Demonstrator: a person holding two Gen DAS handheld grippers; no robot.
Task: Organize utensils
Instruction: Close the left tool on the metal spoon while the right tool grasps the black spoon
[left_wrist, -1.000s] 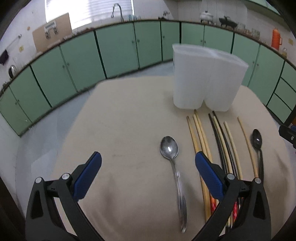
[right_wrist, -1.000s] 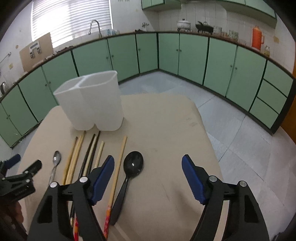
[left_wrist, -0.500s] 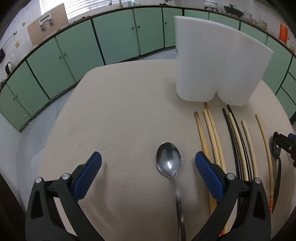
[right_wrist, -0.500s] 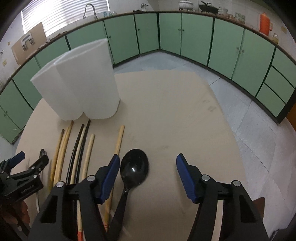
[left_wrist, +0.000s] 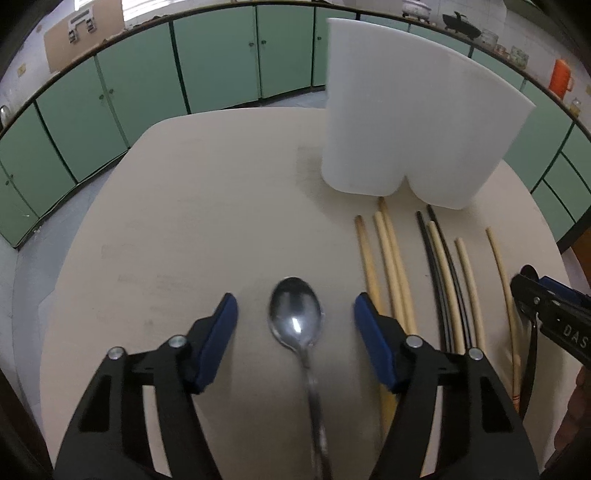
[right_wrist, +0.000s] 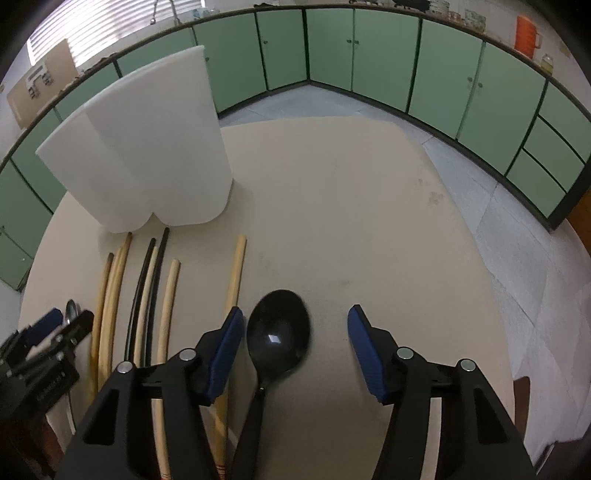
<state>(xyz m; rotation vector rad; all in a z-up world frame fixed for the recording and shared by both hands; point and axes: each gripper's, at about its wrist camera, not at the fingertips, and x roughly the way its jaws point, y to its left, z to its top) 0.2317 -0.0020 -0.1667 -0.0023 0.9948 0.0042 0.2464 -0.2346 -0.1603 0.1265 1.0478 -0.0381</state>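
A metal spoon (left_wrist: 295, 321) lies on the beige table (left_wrist: 184, 221), bowl up. My left gripper (left_wrist: 294, 302) hangs low over it, its jaws closing; the bowl sits between the blue pads with gaps on both sides. A black spoon (right_wrist: 277, 339) lies between the pads of my right gripper (right_wrist: 296, 312), nearer the left pad and untouched; these jaws are closing too. Several pale chopsticks (left_wrist: 391, 266) and two black ones (left_wrist: 439, 280) lie between the spoons. A white two-compartment holder (left_wrist: 413, 122) stands behind them.
The holder (right_wrist: 147, 147) is at the far left in the right wrist view. Green cabinets (right_wrist: 388, 66) ring the room beyond the table's rounded edge. Grey floor (right_wrist: 517, 240) lies to the right. Bare tabletop (right_wrist: 351, 203) stretches right of the holder.
Both grippers have come down and forward over their spoons, which now look larger. The left jaws have narrowed sharply around the metal spoon's bowl; the right jaws have narrowed a little.
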